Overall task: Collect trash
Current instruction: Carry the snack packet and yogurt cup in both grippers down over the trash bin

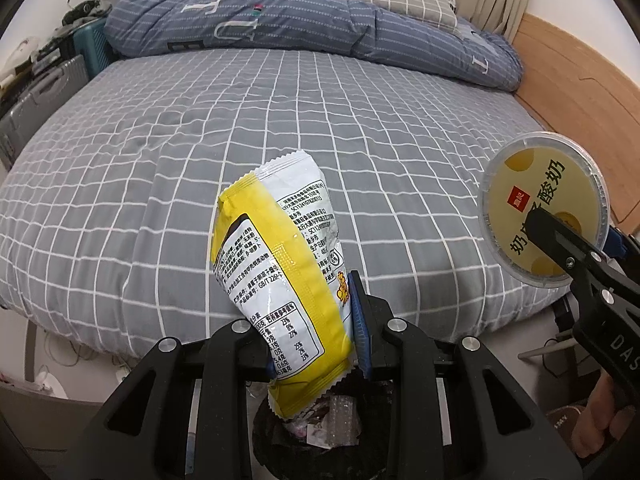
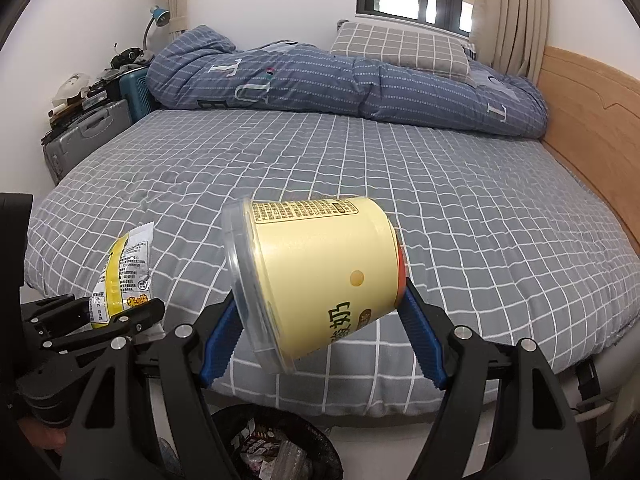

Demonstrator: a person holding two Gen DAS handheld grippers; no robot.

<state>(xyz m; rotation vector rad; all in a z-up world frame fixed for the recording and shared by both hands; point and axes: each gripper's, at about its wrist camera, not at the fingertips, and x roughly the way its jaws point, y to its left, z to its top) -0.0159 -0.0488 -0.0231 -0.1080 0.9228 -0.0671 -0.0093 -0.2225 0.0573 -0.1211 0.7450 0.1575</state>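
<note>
My left gripper [image 1: 312,312] is shut on a yellow and white snack wrapper [image 1: 280,276], which stands up between the blue pads above the foot of the bed. Right under it is a black-lined trash bin [image 1: 312,436] with wrappers inside. My right gripper [image 2: 320,316] is shut on a pale yellow yogurt tub [image 2: 316,280], held on its side by lid and base. In the left wrist view the tub's clear lid [image 1: 544,216] faces me at the right. The right wrist view shows the wrapper [image 2: 120,276] in the left gripper [image 2: 116,316] at lower left, and the bin [image 2: 280,444] below.
A bed with a grey checked cover [image 2: 400,184] fills both views. A folded blue quilt [image 2: 340,84] and a pillow [image 2: 400,48] lie at its far side. A wooden headboard [image 2: 592,120] stands right, and suitcases [image 2: 92,132] stand left.
</note>
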